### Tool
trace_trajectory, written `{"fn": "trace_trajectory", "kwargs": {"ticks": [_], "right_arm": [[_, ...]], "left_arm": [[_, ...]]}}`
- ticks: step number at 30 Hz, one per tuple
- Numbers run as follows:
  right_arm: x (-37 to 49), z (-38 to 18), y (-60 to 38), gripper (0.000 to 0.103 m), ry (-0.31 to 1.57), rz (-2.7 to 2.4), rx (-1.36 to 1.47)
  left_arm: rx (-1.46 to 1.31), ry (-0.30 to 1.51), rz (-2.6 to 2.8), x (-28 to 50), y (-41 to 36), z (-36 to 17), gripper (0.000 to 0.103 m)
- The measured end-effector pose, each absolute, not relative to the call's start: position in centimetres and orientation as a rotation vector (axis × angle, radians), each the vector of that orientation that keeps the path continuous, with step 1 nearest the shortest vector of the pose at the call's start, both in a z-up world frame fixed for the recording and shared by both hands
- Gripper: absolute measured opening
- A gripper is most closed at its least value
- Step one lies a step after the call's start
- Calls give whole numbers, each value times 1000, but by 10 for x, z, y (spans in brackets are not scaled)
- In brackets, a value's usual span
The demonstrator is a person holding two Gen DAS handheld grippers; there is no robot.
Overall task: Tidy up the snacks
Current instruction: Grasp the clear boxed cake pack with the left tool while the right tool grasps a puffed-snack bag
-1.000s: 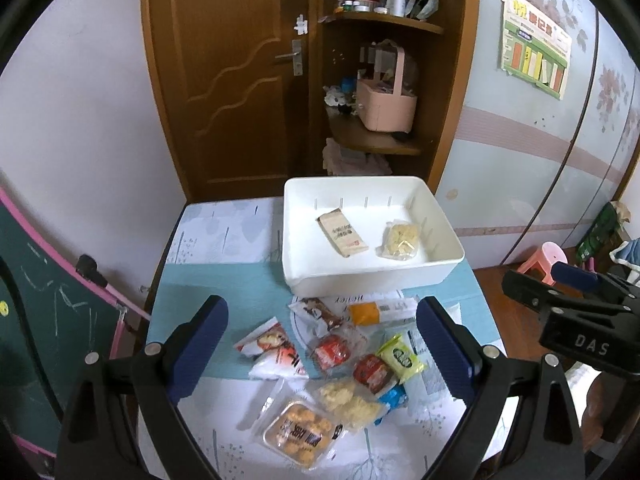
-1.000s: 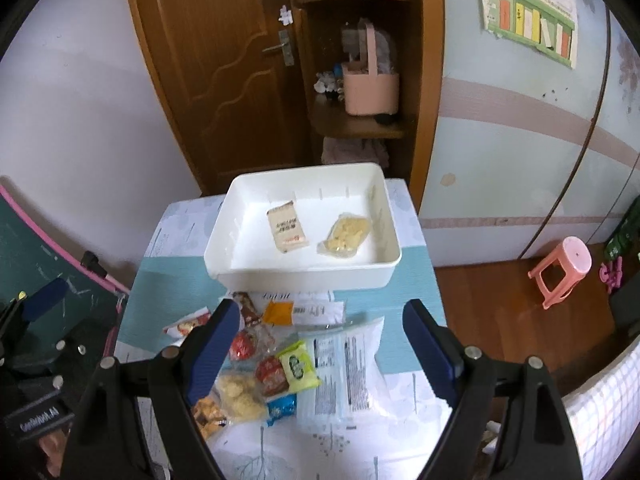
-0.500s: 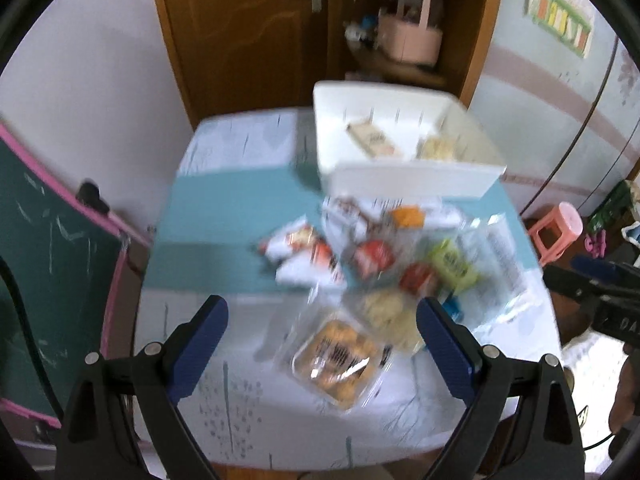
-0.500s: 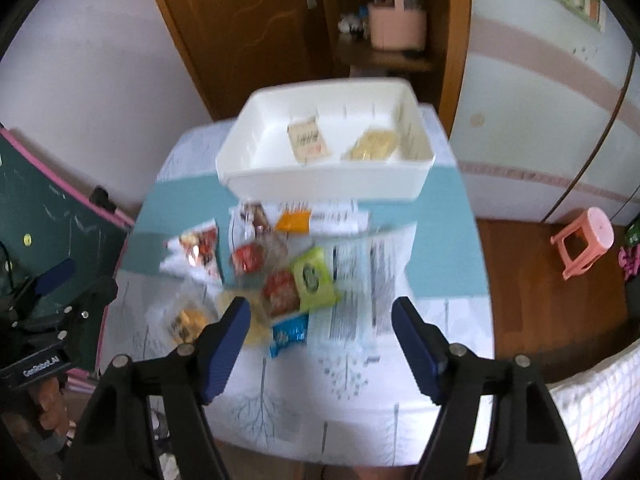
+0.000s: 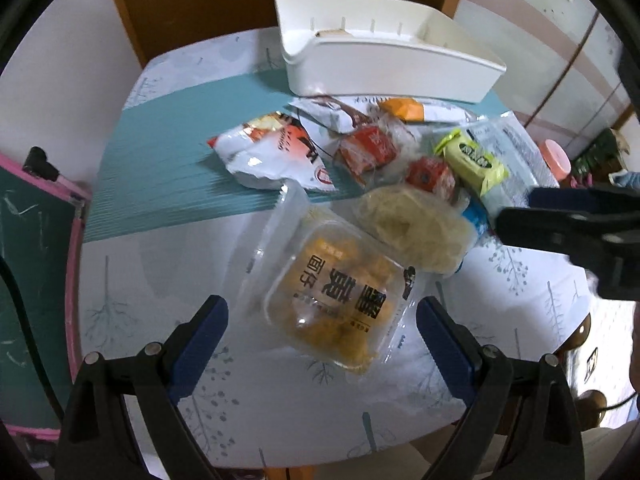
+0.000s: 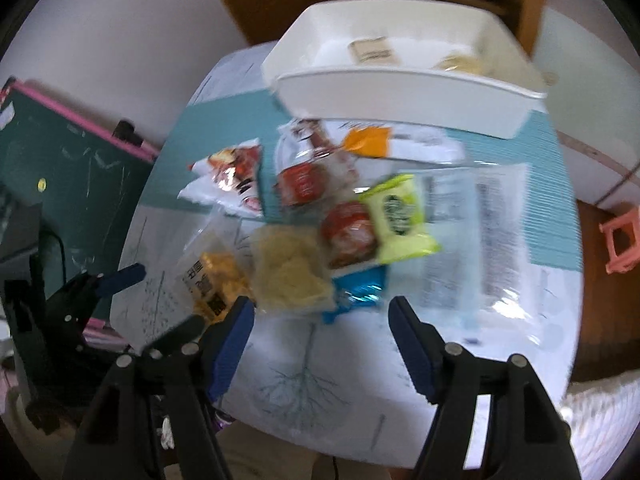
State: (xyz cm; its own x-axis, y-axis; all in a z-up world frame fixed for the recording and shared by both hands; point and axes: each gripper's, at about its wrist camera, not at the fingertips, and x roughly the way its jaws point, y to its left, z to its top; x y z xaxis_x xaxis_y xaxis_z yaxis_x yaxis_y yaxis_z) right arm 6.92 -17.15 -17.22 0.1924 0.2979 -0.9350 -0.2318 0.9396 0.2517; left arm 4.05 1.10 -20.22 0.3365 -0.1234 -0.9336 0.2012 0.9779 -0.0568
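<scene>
Lying between left claw (image 5: 322, 320) fingers: yellow snack pack (image 5: 340, 300)

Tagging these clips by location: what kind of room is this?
Probably a room in a home: a wooden door, a green chalkboard with a pink frame, and a small pink stool beside the snack table.

Chalkboard (image 5: 28, 216), pink stool (image 6: 622, 244), door (image 5: 192, 4)

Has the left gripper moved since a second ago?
Yes. The left gripper has dropped toward the table, nearing the yellow snack tray pack; the white bin now sits farther up-frame.
</scene>
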Motion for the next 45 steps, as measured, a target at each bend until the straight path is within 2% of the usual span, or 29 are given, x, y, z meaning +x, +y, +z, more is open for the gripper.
{"fn": "trace_trajectory", "kwargs": {"ticks": [12, 13, 14, 17, 21, 32, 38, 45], "right_arm": [[111, -241, -123, 70, 1476, 431, -24], [112, -243, -121, 68, 1486, 434, -30], [112, -245, -119, 60, 1494, 433, -44], [112, -249, -115, 47, 1503, 450, -66], [114, -254, -120, 45, 1529, 449, 1], [107, -242, -149, 44, 1548, 447, 88], [105, -235, -155, 43, 1545, 451, 113], [104, -235, -159, 43, 1542, 441, 112]], "left_arm": [[65, 1273, -246, 54, 17, -232, 95], [64, 1281, -252, 55, 16, -234, 95], [64, 1288, -252, 57, 16, -236, 95], [53, 1300, -254, 60, 18, -242, 98], [55, 1299, -263, 63, 15, -245, 103], [55, 1308, -298, 69, 11, -249, 103], [25, 1395, -385, 71, 10, -253, 103], [86, 1414, -356, 72, -3, -263, 103]]}}
